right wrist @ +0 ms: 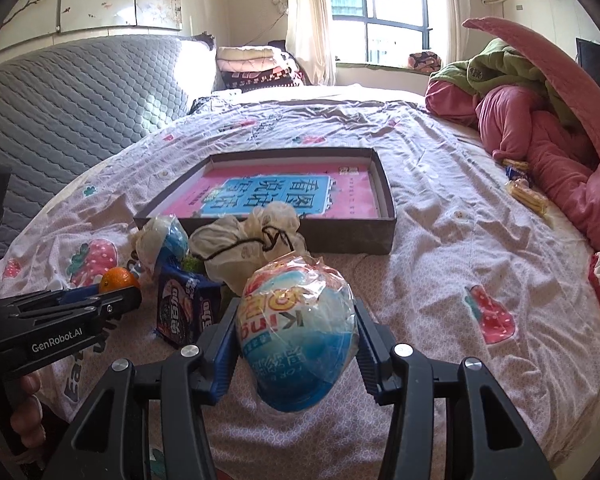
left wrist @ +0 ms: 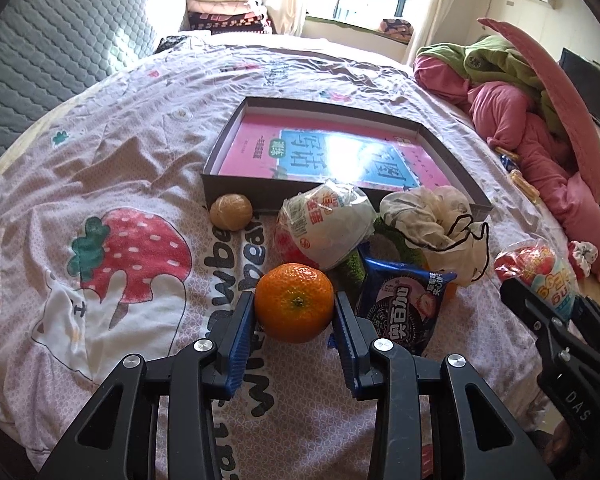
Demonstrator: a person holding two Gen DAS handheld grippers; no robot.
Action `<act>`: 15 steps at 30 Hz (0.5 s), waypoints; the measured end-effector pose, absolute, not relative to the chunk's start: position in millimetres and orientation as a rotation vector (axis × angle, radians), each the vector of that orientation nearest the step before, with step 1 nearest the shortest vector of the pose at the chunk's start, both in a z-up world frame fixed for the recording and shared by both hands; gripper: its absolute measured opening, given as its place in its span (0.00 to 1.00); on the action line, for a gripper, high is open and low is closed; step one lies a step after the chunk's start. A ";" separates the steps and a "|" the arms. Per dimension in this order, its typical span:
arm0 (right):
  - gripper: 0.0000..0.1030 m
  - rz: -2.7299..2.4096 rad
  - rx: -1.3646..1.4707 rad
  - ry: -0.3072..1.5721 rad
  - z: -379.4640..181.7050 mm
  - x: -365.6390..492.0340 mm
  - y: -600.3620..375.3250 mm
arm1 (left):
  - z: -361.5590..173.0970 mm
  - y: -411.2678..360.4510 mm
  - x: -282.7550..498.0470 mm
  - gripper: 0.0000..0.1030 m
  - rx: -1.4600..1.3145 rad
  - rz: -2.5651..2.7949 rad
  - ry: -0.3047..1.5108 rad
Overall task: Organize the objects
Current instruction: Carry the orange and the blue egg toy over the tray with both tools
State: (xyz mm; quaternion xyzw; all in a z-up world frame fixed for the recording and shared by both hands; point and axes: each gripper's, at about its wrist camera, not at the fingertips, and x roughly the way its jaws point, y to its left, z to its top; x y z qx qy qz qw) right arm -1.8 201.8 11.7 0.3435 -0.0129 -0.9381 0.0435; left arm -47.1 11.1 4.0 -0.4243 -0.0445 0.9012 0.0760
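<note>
My left gripper [left wrist: 294, 308] is shut on an orange mandarin [left wrist: 294, 302], held just above the bedspread; it also shows at the left of the right wrist view [right wrist: 118, 280]. My right gripper [right wrist: 296, 320] is shut on a blue and white wrapped toy egg [right wrist: 298, 328], seen too in the left wrist view [left wrist: 540, 276]. Ahead lies a shallow grey box [left wrist: 236, 190] [right wrist: 352, 238] with a pink and blue book inside. Before it lie a second wrapped egg [left wrist: 324, 224], a peeled mandarin [left wrist: 231, 211], a cookie packet [left wrist: 400, 304] [right wrist: 188, 308] and a crumpled cloth pouch [left wrist: 432, 216] [right wrist: 244, 240].
Everything lies on a pink strawberry-print bedspread [right wrist: 460, 240]. A heap of pink and green bedding [right wrist: 540, 120] sits at the right, with small snack packets [right wrist: 524, 192] beside it. A grey quilted headboard [right wrist: 80, 100] stands at the left. Folded blankets [right wrist: 256, 66] are stacked by the window.
</note>
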 end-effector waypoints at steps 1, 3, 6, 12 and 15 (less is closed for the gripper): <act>0.50 -2.874 1.041 -0.041 14.0 -1.8 202.6 | 6.1 11.3 -46.3 0.38 -1.261 2.706 -0.133; 0.50 -2.880 1.029 -0.048 18.2 -2.7 204.4 | 11.3 13.0 -44.4 0.38 -1.229 2.736 -0.107; 0.50 -2.890 1.017 -0.053 23.8 -5.9 207.0 | 17.9 16.0 -43.3 0.38 -1.197 2.767 -0.076; 0.50 -2.904 0.992 -0.041 32.3 -12.9 206.5 | 26.2 20.1 -42.6 0.38 -1.162 2.788 -0.073; 0.50 -2.900 0.996 -0.058 33.1 -16.6 208.5 | 29.8 21.8 -45.5 0.38 -1.153 2.793 -0.071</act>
